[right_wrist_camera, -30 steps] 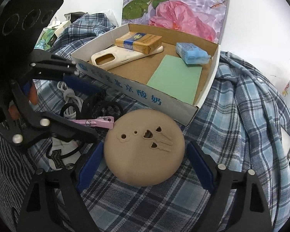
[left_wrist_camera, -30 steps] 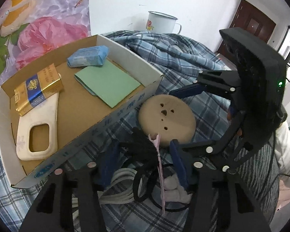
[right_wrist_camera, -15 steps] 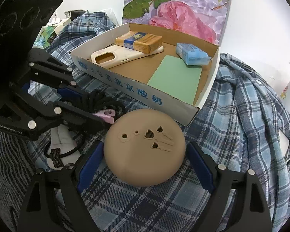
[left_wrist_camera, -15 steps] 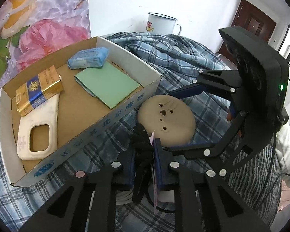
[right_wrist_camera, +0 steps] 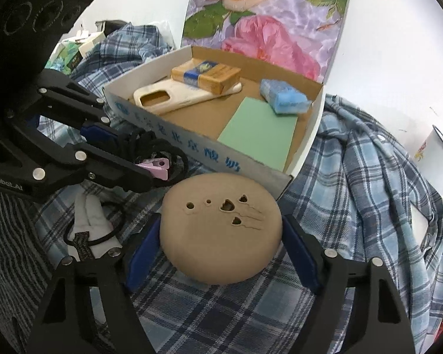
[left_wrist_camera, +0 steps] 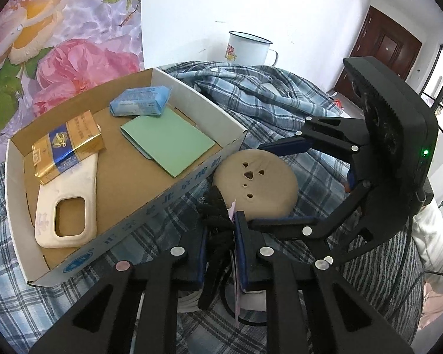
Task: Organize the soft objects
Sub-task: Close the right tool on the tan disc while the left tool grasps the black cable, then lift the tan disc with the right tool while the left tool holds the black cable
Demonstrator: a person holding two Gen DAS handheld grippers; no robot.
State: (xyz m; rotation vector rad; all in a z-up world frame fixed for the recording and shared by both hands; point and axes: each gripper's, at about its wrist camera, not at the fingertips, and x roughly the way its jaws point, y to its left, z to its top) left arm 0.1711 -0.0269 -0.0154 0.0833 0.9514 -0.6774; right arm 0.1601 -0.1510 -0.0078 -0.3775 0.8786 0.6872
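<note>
With left tool (left_wrist_camera: pixel 220 237) clamped on the black knotted cord bundle with pink clip (left_wrist_camera: pixel 218 209), and right tool (right_wrist_camera: pixel 221 253) closing around, not yet pressing, the tan round foam pad (right_wrist_camera: pixel 221 230) at six o'clock of the shallow cardboard box (right_wrist_camera: pixel 192 147): squeeze gently, lift level.

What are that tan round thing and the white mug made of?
Tan disc: probably soft foam or rubber, matte, with small punched holes; it sits between the closing jaws of the right gripper.
Mug: looks like enamelled metal, glossy white with a thin dark rim and a flower print.
</note>
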